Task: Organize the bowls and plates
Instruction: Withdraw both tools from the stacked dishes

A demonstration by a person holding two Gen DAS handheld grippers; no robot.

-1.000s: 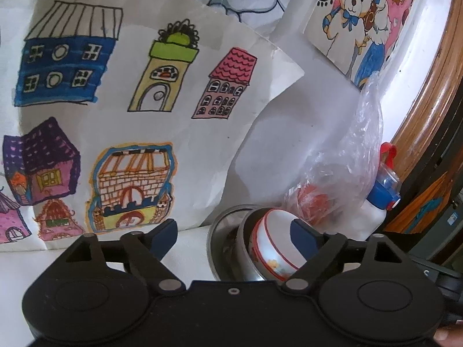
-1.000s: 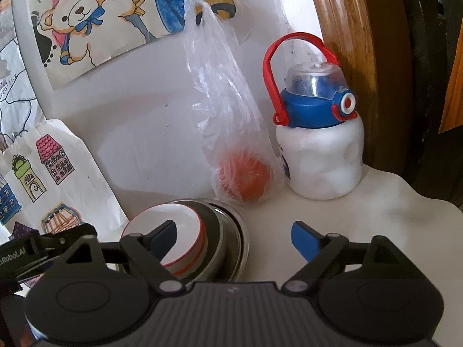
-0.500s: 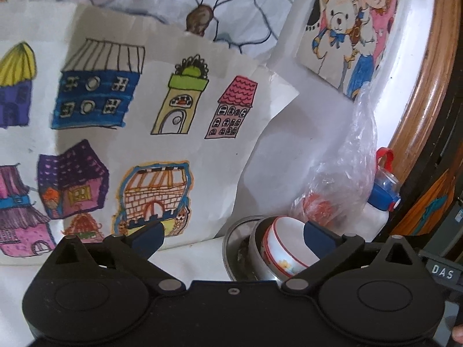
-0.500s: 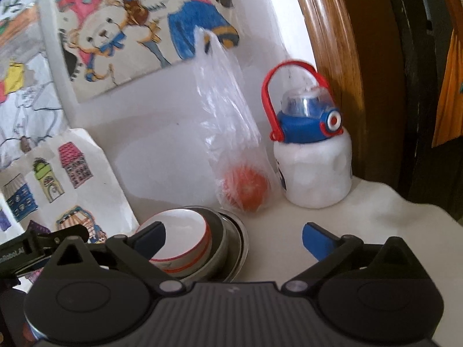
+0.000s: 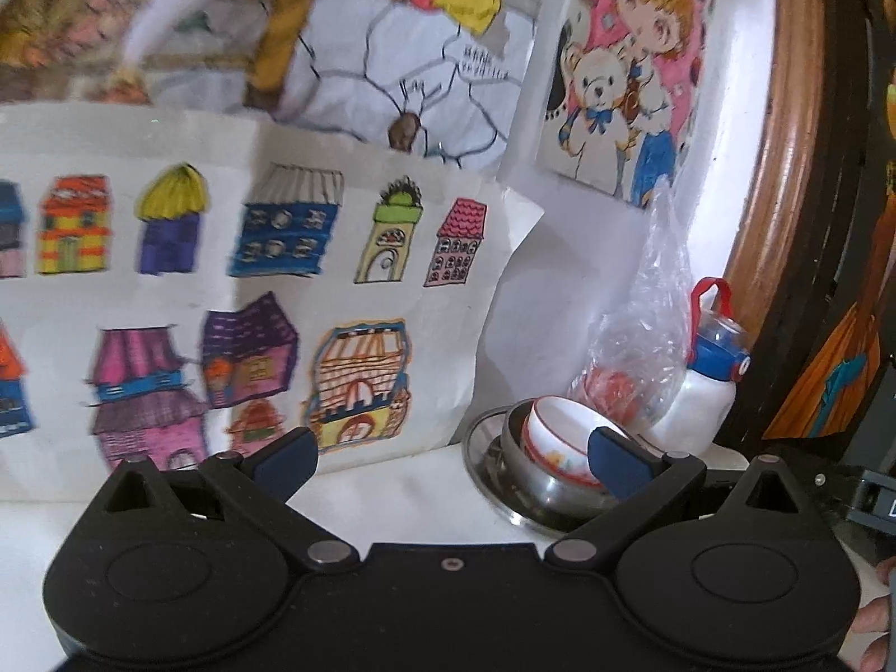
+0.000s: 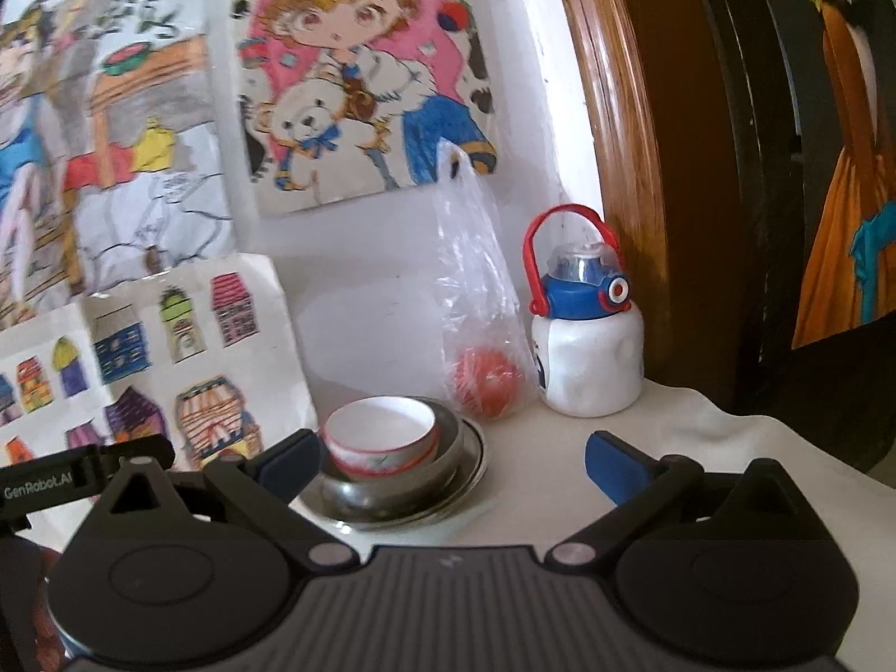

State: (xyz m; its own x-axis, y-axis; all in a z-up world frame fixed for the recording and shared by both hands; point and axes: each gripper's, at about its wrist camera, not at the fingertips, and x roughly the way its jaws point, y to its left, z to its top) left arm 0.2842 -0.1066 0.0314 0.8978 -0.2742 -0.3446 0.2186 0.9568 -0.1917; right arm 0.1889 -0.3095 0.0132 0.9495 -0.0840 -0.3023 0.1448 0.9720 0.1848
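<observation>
White tabletop [image 6: 560,448] at frame bottom holds the nested bowl [image 6: 381,434], steel bowl [image 6: 448,442] and plate [image 6: 476,465], so with left gripper [image 5: 453,456] and right gripper [image 6: 452,456] both wide and empty, I'd leave the stack alone.

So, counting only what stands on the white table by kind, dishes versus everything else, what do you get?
White bowl with red rim: 1
Steel bowl: 1
Steel plate: 1
Clear plastic bag with a red ball inside: 1
White bottle with blue lid and red handle: 1
Total: 5, the three dishes nested in one stack.
</observation>
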